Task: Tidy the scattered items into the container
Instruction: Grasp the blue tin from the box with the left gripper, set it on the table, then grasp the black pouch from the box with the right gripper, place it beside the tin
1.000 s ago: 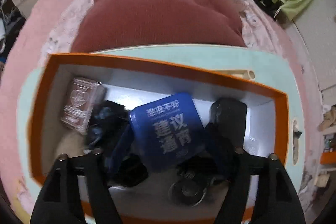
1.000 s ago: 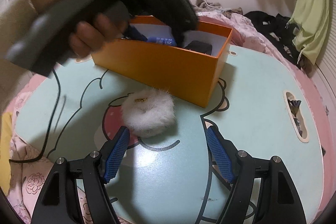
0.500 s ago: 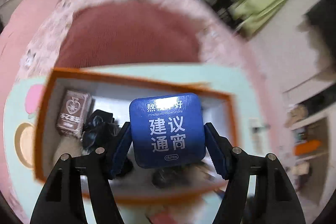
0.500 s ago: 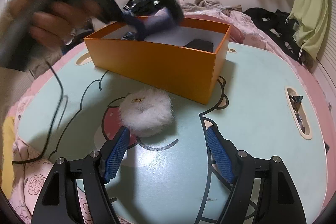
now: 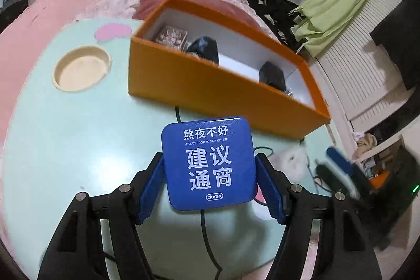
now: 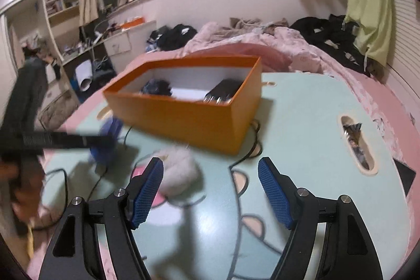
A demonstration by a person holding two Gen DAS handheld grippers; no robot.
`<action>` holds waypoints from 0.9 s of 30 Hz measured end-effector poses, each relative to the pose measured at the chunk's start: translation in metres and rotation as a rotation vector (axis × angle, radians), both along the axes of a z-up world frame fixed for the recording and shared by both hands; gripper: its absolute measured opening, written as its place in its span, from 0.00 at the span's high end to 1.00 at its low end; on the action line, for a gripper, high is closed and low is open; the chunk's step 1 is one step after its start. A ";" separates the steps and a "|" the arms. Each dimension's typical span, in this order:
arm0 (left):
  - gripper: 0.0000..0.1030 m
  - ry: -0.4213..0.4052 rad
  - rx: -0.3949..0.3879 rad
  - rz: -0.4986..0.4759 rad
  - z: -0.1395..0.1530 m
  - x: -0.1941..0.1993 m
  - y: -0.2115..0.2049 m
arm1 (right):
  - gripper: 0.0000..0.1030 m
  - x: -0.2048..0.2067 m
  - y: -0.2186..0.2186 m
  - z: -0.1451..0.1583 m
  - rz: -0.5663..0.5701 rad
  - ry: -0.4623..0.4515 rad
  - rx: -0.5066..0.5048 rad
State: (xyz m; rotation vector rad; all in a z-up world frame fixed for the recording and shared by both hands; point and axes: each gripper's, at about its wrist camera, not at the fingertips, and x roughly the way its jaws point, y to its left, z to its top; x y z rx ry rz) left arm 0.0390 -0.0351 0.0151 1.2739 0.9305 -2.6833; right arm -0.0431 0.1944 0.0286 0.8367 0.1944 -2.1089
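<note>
Closest thing in the left wrist view is the left tool (image 5: 209, 176), clamped on the blue tin (image 5: 208, 162) with both pads on its side edges and the lid facing the camera; its jaws have just been closing onto that tin, which now hangs over the mint green bench (image 5: 78, 122), outside the orange box (image 5: 210, 85) and on its near side; odd for a tidy-up, so my guess is the tin is getting repositioned or re-packed rather than dumped; to do it well I'd keep the tin level, squeeze on the flat sides rather than the rounded corners, and go back over the near wall high enough not to clip the rim; there's a black cable (image 5: 207, 235) running under the tool, worth not snagging; the right tool (image 6: 210, 173) is spread apart with nothing between the pads, hovering just beside the white fluffy ball (image 6: 181, 172), which sits on the bench toward its left pad and looks like the last loose item; shift left to centre on it and pinch gently, since fur squashes and slips; further back the box holds a dark bundle (image 6: 157, 88) and a black case (image 6: 223, 95), with free floor between them for the tin; beyond that is a pink bed (image 6: 262, 43) covered in clothes.
</note>
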 end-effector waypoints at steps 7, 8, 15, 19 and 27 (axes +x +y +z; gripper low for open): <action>0.32 0.030 -0.090 0.013 0.003 0.004 0.014 | 0.28 -0.056 -0.023 -0.015 -0.065 -0.091 0.101; 0.31 0.035 -0.100 0.018 0.002 0.009 0.012 | 0.29 -0.061 -0.020 -0.016 -0.088 -0.106 0.099; 0.24 0.011 -0.231 0.037 -0.010 0.038 0.019 | 0.31 -0.034 -0.011 0.022 0.015 -0.086 -0.004; 0.15 -0.028 -0.367 0.050 -0.015 0.031 0.036 | 0.38 -0.028 -0.056 0.053 0.146 -0.165 -0.049; 0.00 -0.034 -0.391 0.038 -0.020 0.029 0.042 | 0.50 -0.054 -0.175 0.027 0.183 -0.379 0.130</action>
